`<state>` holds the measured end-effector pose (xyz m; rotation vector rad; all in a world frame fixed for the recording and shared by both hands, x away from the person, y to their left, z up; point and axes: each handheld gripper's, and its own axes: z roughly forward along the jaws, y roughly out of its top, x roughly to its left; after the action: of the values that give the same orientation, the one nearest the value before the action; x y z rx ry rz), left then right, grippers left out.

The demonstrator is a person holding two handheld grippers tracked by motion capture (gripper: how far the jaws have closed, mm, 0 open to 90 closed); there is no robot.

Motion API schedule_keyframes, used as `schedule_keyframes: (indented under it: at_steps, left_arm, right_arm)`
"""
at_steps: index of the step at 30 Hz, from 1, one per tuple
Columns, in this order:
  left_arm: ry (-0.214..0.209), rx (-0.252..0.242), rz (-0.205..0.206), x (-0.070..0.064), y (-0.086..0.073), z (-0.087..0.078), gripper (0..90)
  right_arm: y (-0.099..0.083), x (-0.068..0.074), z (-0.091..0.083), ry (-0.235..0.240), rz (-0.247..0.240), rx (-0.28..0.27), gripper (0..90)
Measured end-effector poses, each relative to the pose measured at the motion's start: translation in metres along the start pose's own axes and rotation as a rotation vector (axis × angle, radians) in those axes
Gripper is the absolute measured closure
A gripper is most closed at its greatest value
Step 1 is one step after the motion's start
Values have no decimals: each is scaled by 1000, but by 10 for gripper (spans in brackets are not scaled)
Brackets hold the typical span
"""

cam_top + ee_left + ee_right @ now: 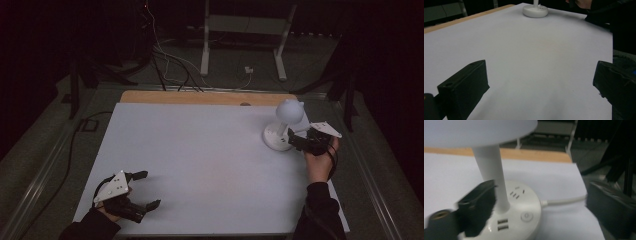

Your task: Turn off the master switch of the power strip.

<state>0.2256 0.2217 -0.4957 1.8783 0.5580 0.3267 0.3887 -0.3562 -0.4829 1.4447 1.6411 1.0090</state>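
One white lamp (284, 125) on table (200, 160) | left gripper (142, 190) jaws wide | right gripper (295, 139) jaws wide around lamp stem

A desk lamp (283, 127) stands on the desk (200, 165) near its far right corner, its cable (564, 200) running off the base toward the right edge. The right gripper (300, 141) sits just beside the lamp's base on the right. The left gripper (141, 190) rests near the desk's near left corner, well apart from the lamp.
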Motion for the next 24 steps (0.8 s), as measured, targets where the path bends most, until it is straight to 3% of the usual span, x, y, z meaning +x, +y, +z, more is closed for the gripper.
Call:
schedule_keyframes:
  at_steps: [2,5,6,13,24]
  left_arm:
    - [-1,0,0,0,0,0,4]
    - [-1,0,2,0,0,0,4]
    - [0,-1,2,0,0,-1,4]
    - [0,-1,2,0,0,0,4]
    - [-3,-6,0,0,0,-1,4]
  right_arm:
    - [0,0,0,13,-1,16,0]
    - [-1,-1,-4,17,-40,72,0]
    - [-2,-1,-6,50,-21,70,0]
    - [-2,1,-13,107,-7,85,0]
    - [-1,22,-33,176,-16,92,0]
